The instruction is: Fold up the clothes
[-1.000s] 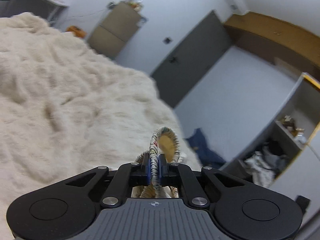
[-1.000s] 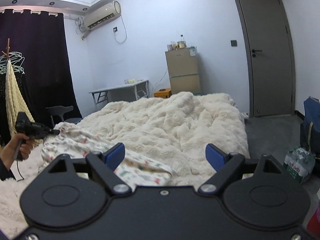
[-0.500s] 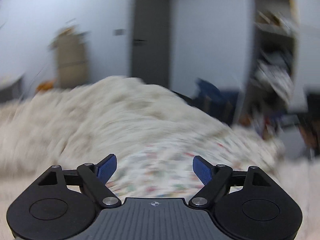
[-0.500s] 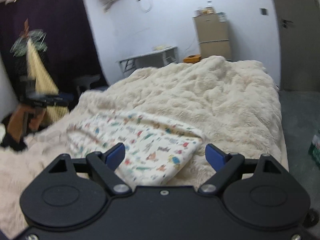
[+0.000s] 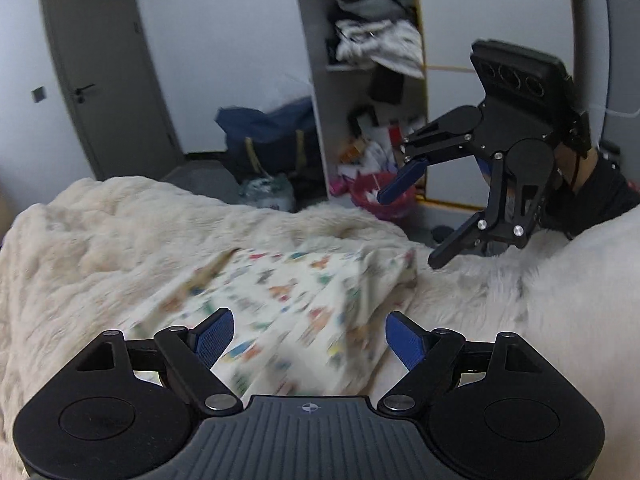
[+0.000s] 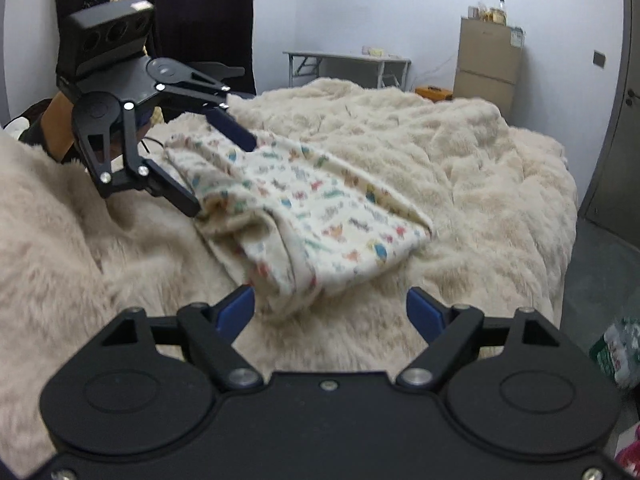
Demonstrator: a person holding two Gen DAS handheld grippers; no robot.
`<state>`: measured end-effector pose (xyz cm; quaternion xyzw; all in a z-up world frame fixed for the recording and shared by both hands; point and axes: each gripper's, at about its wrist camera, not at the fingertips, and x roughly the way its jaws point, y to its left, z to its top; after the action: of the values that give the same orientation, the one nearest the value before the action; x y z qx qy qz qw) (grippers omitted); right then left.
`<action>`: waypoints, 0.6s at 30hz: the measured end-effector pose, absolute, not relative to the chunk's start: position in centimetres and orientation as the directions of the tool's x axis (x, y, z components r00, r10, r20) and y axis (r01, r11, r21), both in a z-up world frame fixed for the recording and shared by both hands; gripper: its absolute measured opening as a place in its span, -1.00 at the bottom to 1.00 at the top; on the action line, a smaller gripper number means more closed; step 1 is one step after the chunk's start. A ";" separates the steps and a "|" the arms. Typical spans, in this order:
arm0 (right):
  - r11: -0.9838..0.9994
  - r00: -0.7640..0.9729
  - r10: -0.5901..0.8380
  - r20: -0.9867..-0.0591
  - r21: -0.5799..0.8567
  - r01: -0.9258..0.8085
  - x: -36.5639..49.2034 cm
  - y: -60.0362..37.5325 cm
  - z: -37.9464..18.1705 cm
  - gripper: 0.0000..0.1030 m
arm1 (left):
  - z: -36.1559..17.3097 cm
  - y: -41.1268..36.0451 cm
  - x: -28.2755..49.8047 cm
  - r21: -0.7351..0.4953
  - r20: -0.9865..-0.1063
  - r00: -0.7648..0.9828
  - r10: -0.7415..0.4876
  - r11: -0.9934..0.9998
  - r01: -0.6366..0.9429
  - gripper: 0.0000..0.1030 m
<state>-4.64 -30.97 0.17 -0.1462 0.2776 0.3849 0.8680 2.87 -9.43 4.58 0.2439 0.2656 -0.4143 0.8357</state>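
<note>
— Where's the cloth (image 6: 304,216)?
— Mid-frame on the bed (image 6: 460,168), folded; its print is blurred.
— The grippers?
— Left gripper (image 5: 308,338) released, empty. Right gripper (image 6: 330,312) closing, nothing between. Hands mostly hidden.

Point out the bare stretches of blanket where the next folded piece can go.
Free: the fluffy blanket beyond the printed garment, toward the beige cabinet, and the strip between the garment and the bed's door-side edge. Crowded: the garment's other side, where the left hand-held gripper hangs open at its edge.
</note>
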 end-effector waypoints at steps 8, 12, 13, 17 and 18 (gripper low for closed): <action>0.694 0.569 0.580 -0.583 -0.013 -0.720 -4.5 -33.9 -0.5 0.59 | 2.1 -14.8 2.2 0.382 -0.658 0.617 -0.432 0.514 0.768 0.13; 0.692 0.567 0.578 -0.587 -0.016 -0.722 -4.6 -34.0 -0.4 0.59 | 1.3 -16.5 1.2 0.471 -0.633 0.653 -0.415 0.463 0.751 -0.16; 0.692 0.567 0.580 -0.584 -0.014 -0.722 -4.6 -34.0 -0.3 0.59 | 1.2 -16.9 1.0 0.483 -0.629 0.657 -0.415 0.454 0.749 -0.24; 0.705 0.576 0.579 -0.578 0.000 -0.709 -4.3 -34.2 -0.3 0.59 | 0.8 -16.6 0.6 0.503 -0.612 0.668 -0.423 0.442 0.742 -0.42; 0.712 0.579 0.575 -0.578 0.006 -0.702 -4.1 -34.2 -0.3 0.59 | 0.8 -16.3 0.7 0.501 -0.610 0.668 -0.426 0.446 0.742 -0.44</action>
<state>-4.07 -34.25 -0.34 -0.1125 0.2818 0.3621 0.8814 0.66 -16.31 0.76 0.3898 0.2024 -0.3534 0.8259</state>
